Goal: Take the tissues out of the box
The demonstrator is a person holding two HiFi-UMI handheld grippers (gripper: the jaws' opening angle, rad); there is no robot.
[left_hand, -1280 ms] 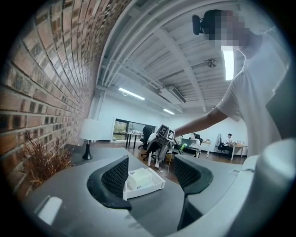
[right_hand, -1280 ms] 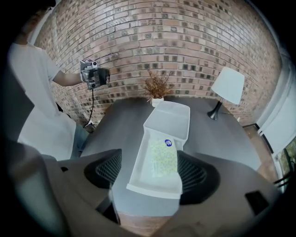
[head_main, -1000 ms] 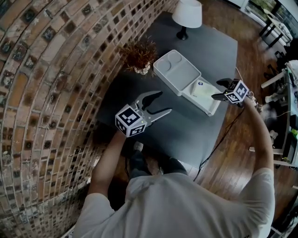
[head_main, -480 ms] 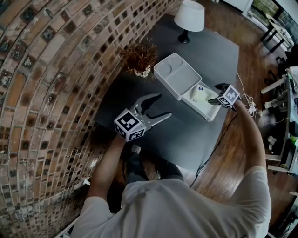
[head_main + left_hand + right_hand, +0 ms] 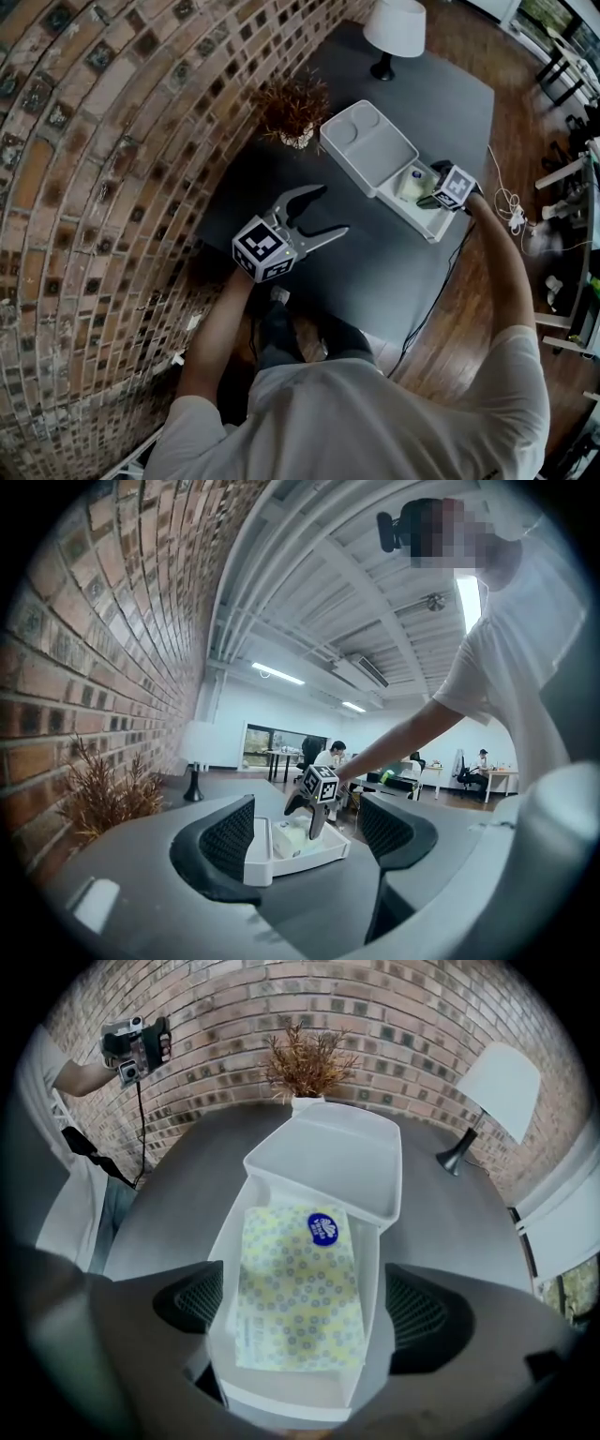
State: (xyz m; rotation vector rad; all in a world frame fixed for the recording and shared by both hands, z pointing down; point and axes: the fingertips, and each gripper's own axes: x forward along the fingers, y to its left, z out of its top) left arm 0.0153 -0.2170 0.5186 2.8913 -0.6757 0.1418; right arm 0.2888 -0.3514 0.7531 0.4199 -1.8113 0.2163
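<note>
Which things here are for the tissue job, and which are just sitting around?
For the job: open white box; yellow-patterned tissue pack inside it; right gripper, jaws opening over the box, gripping nothing.
Just sitting around: dried plant; white lamp.

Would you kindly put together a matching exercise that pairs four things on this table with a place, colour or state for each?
Things:
1. tissue pack
2. lamp
3. dried plant
4. box lid

Descriptions:
a. brown, spiky stems
b. lying inside the white box
c. white shade on a dark stand
d. swung open

Pairs: 1-b, 2-c, 3-a, 4-d
</note>
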